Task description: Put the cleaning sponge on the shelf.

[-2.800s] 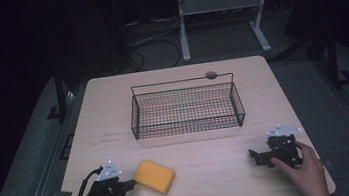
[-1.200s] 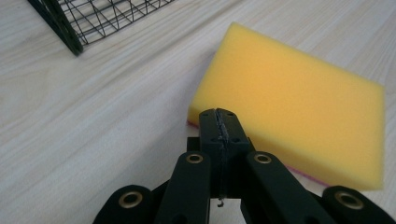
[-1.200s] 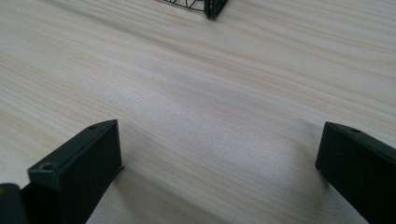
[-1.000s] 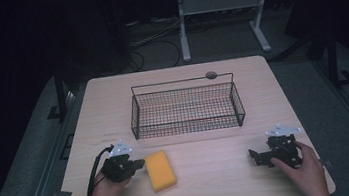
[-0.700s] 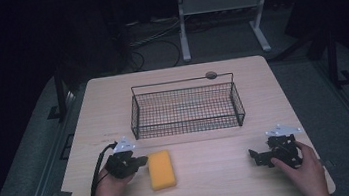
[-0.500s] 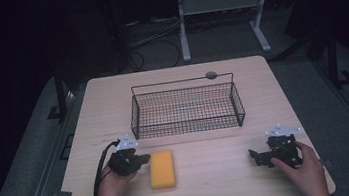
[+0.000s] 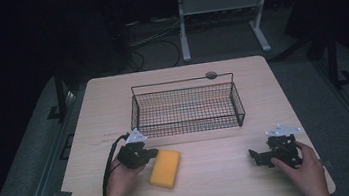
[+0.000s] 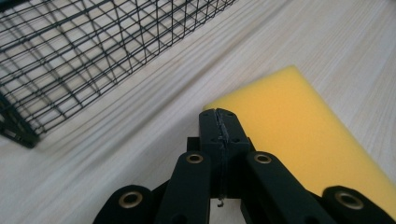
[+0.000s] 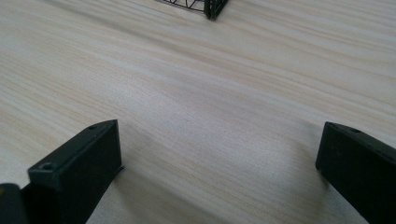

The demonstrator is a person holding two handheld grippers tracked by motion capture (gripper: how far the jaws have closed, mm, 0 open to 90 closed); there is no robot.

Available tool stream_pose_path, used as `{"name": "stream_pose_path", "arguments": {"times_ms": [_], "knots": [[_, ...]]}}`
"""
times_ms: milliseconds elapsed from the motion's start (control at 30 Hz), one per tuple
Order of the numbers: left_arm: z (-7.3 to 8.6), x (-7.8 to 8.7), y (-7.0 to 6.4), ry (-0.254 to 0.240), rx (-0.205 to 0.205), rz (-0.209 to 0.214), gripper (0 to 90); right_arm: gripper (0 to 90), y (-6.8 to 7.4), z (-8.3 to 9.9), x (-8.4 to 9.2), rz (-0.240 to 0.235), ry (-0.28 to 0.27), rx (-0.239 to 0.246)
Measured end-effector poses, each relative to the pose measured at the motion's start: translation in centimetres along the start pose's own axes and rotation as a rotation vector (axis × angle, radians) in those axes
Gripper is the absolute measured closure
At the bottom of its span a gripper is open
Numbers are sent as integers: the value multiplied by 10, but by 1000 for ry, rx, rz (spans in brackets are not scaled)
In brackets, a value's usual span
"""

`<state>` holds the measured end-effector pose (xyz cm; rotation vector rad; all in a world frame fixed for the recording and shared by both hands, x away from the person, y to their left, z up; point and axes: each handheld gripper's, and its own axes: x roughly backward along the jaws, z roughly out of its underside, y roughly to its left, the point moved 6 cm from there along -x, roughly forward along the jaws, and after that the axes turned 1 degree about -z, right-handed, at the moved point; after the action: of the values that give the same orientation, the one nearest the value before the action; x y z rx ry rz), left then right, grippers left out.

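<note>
Pale wood surface (image 7: 222, 172): your left tool (image 8: 219, 122), jaws pressed together and empty, nudges the yellow sponge (image 7: 165, 167) lying flat before the wire basket (image 7: 186, 107). Nothing is inside yet. Your right tool (image 7: 263, 156) rests wide apart.

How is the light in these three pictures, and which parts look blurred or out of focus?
High view: the table is lit, the room around it nearly black. Left gripper view: the sponge is bright and fairly sharp; the wire basket is softer and throws a faint shadow. Right gripper view: even light, the jaws close to the lens look soft, with dim shadows beneath them.
</note>
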<state>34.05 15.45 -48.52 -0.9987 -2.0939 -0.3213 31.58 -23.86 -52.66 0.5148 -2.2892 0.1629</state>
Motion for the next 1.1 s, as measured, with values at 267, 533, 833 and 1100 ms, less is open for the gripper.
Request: {"name": "stream_pose_path", "arguments": {"times_ms": [267, 533, 833, 1100], "knots": [[-11, -10, -4, -1, -13, 14, 896, 0, 0, 0, 0, 0, 0, 0], [-21, -19, -9, -3, -28, 27, 896, 0, 0, 0, 0, 0, 0, 0], [-31, -28, -15, -8, -39, 44, 896, 0, 0, 0, 0, 0, 0, 0], [-31, -25, -15, 3, -42, 48, 895, 0, 0, 0, 0, 0, 0, 0]]}}
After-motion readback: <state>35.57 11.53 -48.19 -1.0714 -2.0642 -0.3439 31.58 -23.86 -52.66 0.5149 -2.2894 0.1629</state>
